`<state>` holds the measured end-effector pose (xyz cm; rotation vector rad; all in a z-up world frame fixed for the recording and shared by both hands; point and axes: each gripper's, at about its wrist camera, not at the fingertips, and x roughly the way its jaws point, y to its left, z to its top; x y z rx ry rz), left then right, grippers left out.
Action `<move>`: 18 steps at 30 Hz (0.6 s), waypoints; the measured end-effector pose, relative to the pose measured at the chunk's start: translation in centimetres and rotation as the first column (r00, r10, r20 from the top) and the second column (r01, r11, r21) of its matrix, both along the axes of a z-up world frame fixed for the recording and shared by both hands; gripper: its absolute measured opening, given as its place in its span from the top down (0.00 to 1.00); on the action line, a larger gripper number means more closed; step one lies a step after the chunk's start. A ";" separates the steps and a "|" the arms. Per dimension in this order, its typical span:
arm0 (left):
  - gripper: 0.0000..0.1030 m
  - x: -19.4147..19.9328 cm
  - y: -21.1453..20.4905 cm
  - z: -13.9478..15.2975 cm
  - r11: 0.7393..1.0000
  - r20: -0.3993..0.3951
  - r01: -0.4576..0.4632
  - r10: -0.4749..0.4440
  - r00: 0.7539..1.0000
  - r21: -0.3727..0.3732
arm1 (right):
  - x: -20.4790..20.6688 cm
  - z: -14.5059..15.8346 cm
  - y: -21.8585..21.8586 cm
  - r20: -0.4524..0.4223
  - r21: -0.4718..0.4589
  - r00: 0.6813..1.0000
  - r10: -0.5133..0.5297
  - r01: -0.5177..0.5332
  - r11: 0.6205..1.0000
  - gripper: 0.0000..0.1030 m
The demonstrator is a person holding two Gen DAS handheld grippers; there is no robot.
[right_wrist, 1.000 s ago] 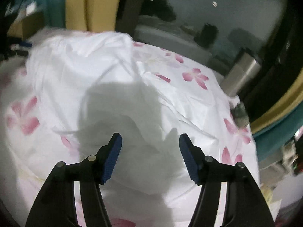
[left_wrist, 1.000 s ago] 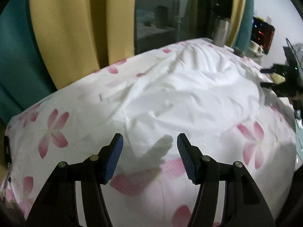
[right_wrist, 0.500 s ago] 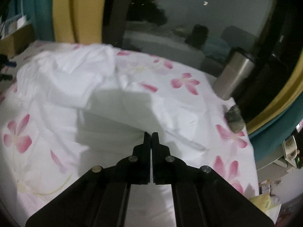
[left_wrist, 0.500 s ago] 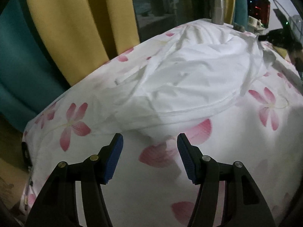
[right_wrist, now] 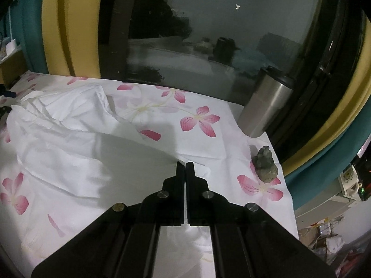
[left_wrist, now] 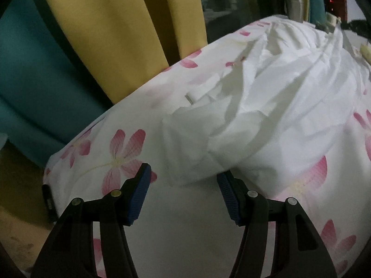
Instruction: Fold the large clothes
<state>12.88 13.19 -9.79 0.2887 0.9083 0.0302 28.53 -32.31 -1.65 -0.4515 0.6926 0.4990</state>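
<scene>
White garment (left_wrist: 273,106) lies rumpled across middle of floral sheet (left_wrist: 120,153), toward window-side edge. L gripper (left_wrist: 183,187) spread wide, garment's near hem btwn its blue pads (left_wrist: 139,194), not pinched. R gripper (right_wrist: 185,165) clenched on garment's edge. Steel tumbler (right_wrist: 264,106) and small grey figurine (right_wrist: 265,164) near sheet's far right corner. No legible writing.

window (right_wrist: 208,34): dark, reflective | curtains (left_wrist: 120,30): yellow, teal | table cover (right_wrist: 197,120): white, pink flowers
</scene>
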 end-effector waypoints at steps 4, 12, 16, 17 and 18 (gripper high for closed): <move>0.94 1.0 0.1 -0.1 0.998 -0.011 0.044 -0.044 0.999 -0.054 | 0.7 -0.4 0.2 -0.009 0.015 1.000 0.004 -0.004 1.000 0.99; 0.98 2.1 0.8 5.4 0.991 0.197 0.039 -0.013 0.980 -0.129 | 3.2 0.7 0.2 0.033 0.036 0.999 -0.003 0.002 0.999 0.99; 0.98 4.9 2.8 6.8 0.981 0.251 -0.026 0.074 0.965 -0.191 | 5.2 1.9 0.5 0.058 0.048 0.998 0.003 -0.006 0.999 0.99; 0.98 5.6 3.4 6.9 0.976 0.254 -0.046 0.101 0.962 -0.213 | 5.8 2.2 0.6 0.063 0.051 0.998 0.006 -0.009 0.999 0.99; 0.98 6.7 4.2 6.9 0.966 0.252 -0.070 0.134 0.958 -0.247 | 6.3 2.3 0.8 0.065 0.053 0.998 0.007 -0.010 0.999 0.99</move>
